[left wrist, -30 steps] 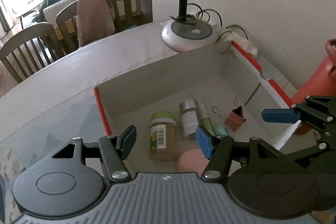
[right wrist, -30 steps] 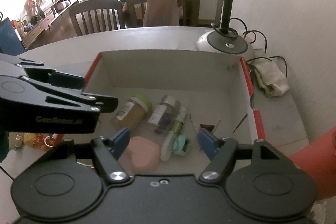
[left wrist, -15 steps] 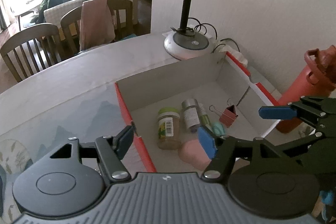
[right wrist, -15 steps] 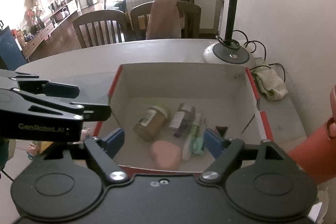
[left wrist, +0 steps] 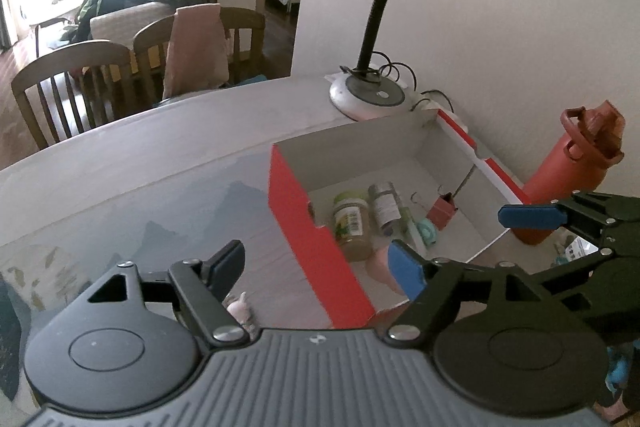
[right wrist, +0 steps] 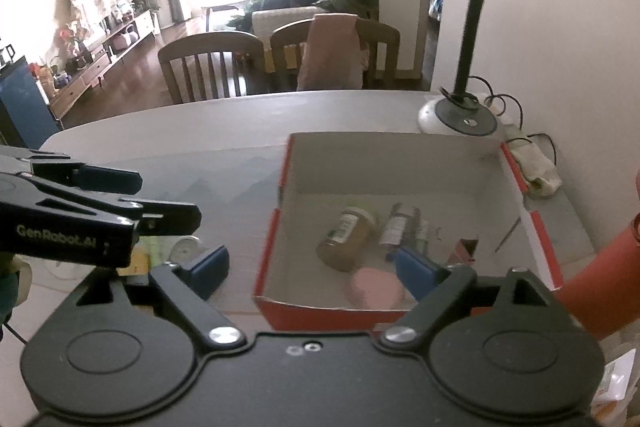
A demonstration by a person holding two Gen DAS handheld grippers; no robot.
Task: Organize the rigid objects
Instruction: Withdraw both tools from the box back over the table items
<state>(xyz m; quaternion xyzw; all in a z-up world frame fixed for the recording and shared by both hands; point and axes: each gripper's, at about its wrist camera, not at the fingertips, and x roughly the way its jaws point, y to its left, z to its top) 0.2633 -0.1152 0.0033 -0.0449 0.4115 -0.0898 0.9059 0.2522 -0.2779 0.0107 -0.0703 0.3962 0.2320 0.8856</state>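
Both the left gripper [left wrist: 316, 263] and right gripper [right wrist: 312, 265] hang released and empty; next, judge a loose desk item lower left, approaching squarely before the red box [left wrist: 316, 247].

"GenRobot.AI" stands on the left gripper [right wrist: 168, 203] (jar labels unreadable).

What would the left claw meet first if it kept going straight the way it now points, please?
Probably the red box: its near red side wall lies between the open left claw fingers, though depth is unclear.
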